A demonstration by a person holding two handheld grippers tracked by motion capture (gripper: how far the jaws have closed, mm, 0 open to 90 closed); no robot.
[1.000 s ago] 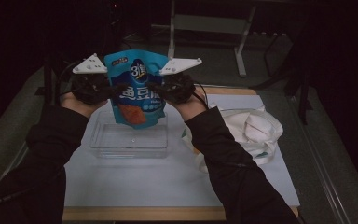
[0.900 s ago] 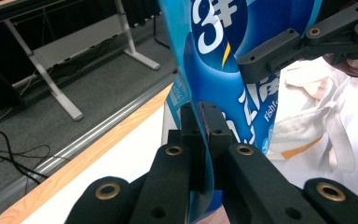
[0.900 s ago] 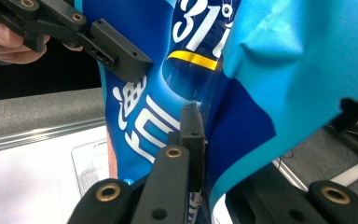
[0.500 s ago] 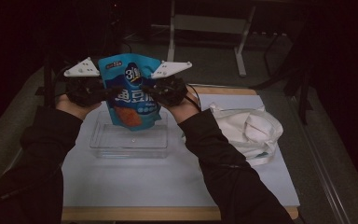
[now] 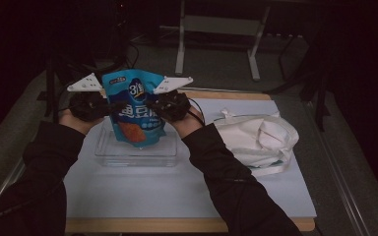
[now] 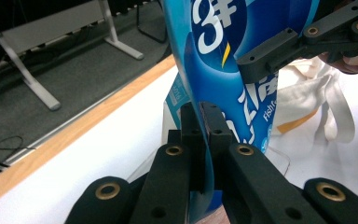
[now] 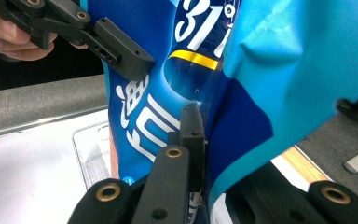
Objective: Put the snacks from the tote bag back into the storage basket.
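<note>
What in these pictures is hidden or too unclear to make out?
- Snack pouch: its bottom edge in the left gripper view, behind the left gripper.
- Clear tray: whether the pouch touches it, high view, too dim.
- White cloth bag: contents, hidden by its folds.

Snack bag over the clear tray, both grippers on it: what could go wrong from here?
1. Both the left gripper and the right gripper pinch only thin side edges of the snack bag; it may slip or twist out.
2. The bag hangs tilted over the clear tray; its bottom could catch the rim or tip over once released.
3. The white cloth bag lies close to the right forearm and might snag.
</note>
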